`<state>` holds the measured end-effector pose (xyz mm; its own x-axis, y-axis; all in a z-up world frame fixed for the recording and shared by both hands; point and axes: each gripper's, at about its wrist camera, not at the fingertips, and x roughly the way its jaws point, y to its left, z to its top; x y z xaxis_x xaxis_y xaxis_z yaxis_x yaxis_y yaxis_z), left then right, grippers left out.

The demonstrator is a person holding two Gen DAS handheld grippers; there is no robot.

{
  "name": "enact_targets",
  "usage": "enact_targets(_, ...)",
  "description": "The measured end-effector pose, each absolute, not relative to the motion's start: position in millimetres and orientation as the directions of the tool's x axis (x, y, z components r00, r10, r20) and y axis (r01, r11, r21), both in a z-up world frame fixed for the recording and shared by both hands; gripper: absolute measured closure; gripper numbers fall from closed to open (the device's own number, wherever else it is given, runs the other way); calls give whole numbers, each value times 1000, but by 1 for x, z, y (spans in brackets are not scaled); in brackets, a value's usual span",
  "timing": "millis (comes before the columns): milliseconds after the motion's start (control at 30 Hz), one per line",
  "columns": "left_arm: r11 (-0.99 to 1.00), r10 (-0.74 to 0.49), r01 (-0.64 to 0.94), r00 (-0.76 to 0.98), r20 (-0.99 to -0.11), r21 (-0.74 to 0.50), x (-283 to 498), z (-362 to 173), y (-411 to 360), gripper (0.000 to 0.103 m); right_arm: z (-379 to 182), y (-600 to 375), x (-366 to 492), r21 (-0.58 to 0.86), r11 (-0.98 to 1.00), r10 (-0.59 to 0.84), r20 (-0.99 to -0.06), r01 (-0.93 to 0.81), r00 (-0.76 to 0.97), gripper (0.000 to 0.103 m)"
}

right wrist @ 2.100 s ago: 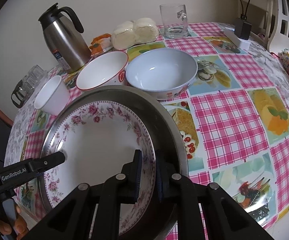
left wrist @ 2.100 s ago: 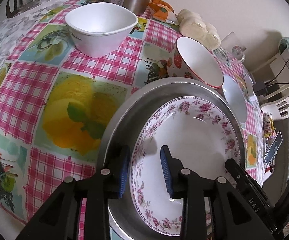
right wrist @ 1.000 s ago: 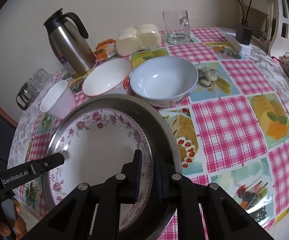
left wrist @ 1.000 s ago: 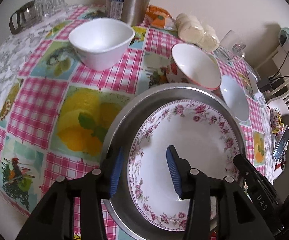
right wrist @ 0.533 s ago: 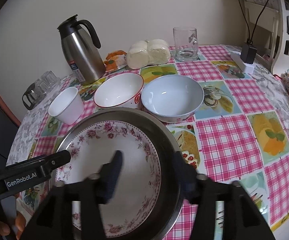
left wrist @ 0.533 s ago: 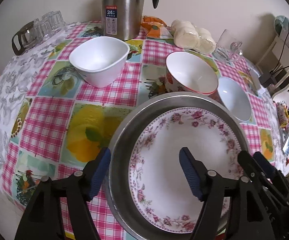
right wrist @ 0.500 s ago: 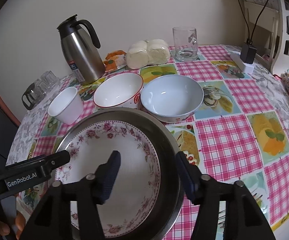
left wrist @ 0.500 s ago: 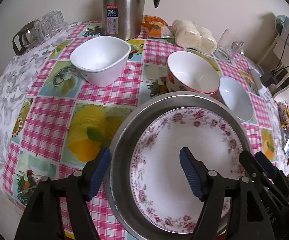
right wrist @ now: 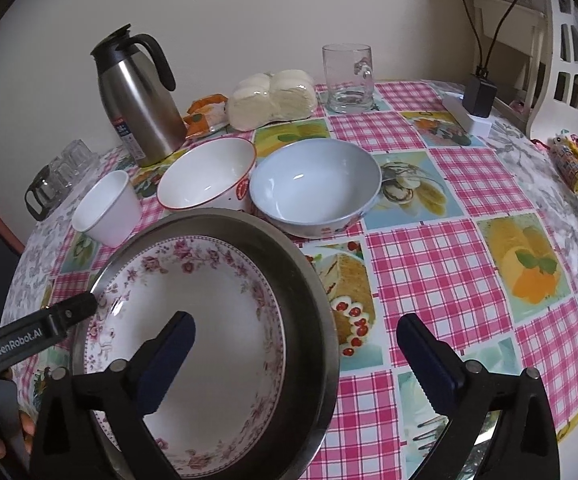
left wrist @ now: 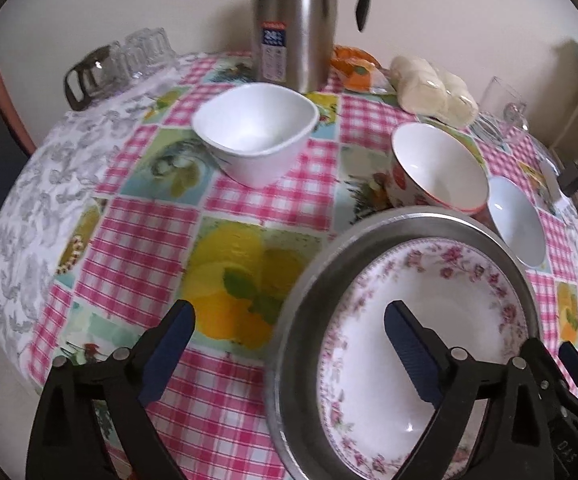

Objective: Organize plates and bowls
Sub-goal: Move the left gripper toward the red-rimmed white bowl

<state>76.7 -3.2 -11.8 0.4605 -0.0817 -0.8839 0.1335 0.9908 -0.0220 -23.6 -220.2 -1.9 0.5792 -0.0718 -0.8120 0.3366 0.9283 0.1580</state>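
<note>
A white porcelain plate with a pink floral rim lies in a grey steel round pan. The surface wears a pink-and-white checked cloth with fruit and cake picture squares, bordered in a grey floral print. One round bowl is pale blue, another round bowl is white with a red rim and strawberry print, and a squarish bowl is plain white. A brushed-steel jug has a black handle. Each black hand-held gripper carries dark blue pads.

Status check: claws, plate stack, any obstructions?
Left claw and right claw both just opened, empty. Floral-rimmed white plate sits inside round steel tray, released. Red-rimmed bowl and pale blue bowl crowd the tray's far edge.
</note>
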Motion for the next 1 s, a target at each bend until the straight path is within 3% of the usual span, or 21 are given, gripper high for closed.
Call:
enact_targets(133,994,-91,104,488,-868,-46,79,-6,4,1,0,-223,-25,154,924,-87,-805,349,586,0)
enact_targets(700,980,-181,176,586,-790,-94,85,19,-19,0,18,-227,-27,119,924,-142,-777,364,613,0)
enact_targets(1000,969,-238,185,553,-798,-161,162,26,-46,0,35,-261,44,115,917,-162,-767,381,621,0)
